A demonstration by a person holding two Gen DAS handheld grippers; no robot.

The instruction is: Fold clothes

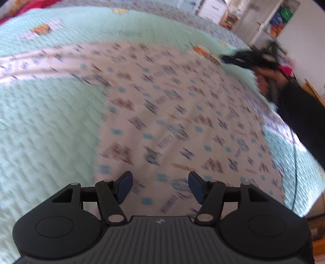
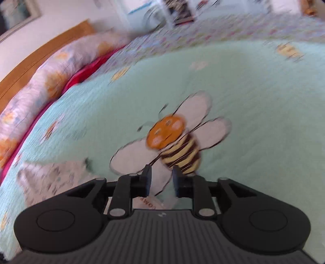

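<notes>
A white garment (image 1: 174, 113) with small blue and brown prints lies spread flat on the mint quilt (image 1: 46, 126); one sleeve runs off to the left. My left gripper (image 1: 160, 185) hovers open over its near hem, nothing between the blue pads (image 1: 124, 187). In the left wrist view my right gripper (image 1: 239, 58) sits at the garment's far right corner, held by a hand (image 1: 268, 81). In the right wrist view my right gripper (image 2: 162, 179) has its jaws narrowly apart, pinching nothing. A bit of white cloth (image 2: 150, 203) lies just under them, more of it (image 2: 50, 178) to the left.
A large bee (image 2: 176, 142) is stitched on the quilt ahead of the right gripper. Pillows (image 2: 40, 81) and a wooden headboard (image 2: 40, 54) line the bed's far left. A dark sleeve (image 1: 300, 117) and a cable (image 1: 295, 162) cross the bed's right edge. Shelves (image 1: 280, 18) stand beyond.
</notes>
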